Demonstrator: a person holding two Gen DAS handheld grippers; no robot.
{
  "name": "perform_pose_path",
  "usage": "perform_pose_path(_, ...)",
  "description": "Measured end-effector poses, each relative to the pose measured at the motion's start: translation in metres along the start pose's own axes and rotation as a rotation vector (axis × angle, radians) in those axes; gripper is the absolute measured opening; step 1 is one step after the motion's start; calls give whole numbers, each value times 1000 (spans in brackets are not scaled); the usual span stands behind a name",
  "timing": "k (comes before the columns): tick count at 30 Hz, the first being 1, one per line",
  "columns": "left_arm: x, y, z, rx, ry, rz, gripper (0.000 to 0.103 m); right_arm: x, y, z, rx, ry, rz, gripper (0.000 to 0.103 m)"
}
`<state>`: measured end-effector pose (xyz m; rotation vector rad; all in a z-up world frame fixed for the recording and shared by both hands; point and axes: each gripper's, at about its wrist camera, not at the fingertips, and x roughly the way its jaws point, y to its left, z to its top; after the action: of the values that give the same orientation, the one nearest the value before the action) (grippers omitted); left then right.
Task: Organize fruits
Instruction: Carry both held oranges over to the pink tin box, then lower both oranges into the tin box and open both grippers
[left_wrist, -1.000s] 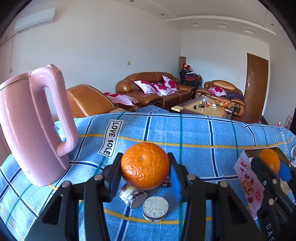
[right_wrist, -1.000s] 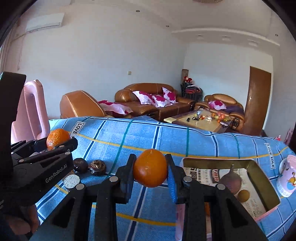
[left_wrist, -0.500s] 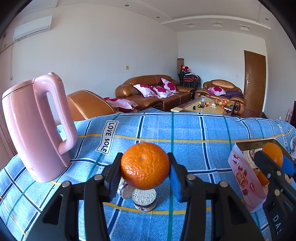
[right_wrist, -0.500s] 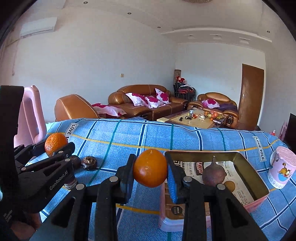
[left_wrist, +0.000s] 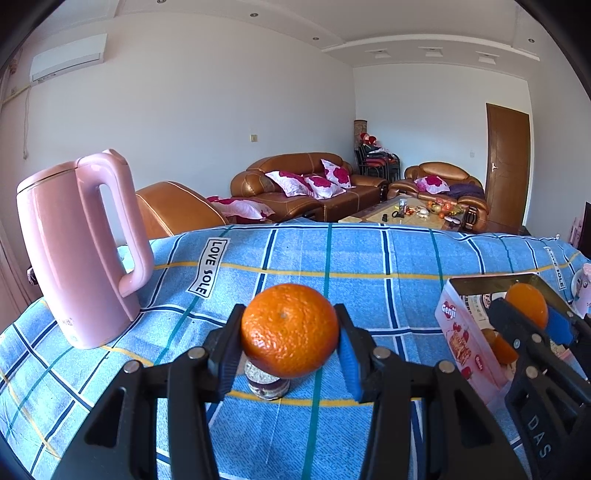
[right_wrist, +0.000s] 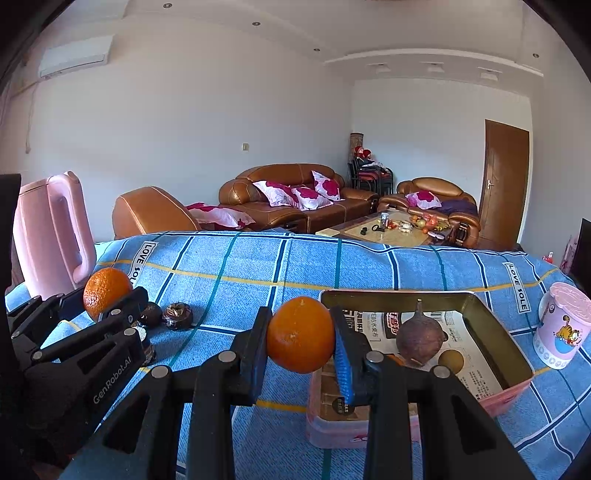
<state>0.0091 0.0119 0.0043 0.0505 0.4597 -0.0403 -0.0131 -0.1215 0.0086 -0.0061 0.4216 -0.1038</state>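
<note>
Carrying an orange (left_wrist: 290, 329) in the left tool (left_wrist: 290, 332) and a second orange (right_wrist: 301, 335) in the right tool (right_wrist: 301, 338), each clamped shut on its fruit above the worktop (right_wrist: 236, 273), risks a round fruit slipping out and rolling off the worktop's near edge before reaching the tin box (right_wrist: 517, 354).

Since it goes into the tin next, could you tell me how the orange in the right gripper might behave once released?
The orange looks round and firm, so it would probably roll. The walls of the tin should contain it.
</note>
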Motion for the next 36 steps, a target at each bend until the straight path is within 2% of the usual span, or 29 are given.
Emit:
perform_pose_path(19,-15,-42,-2,37,-12,-43,48,-12,-43,-4,4,1,-56,34)
perform_pose_path(36,-20,-89,-4,72,-11,-96,48,-18,-100,-8,27,7,-124,33)
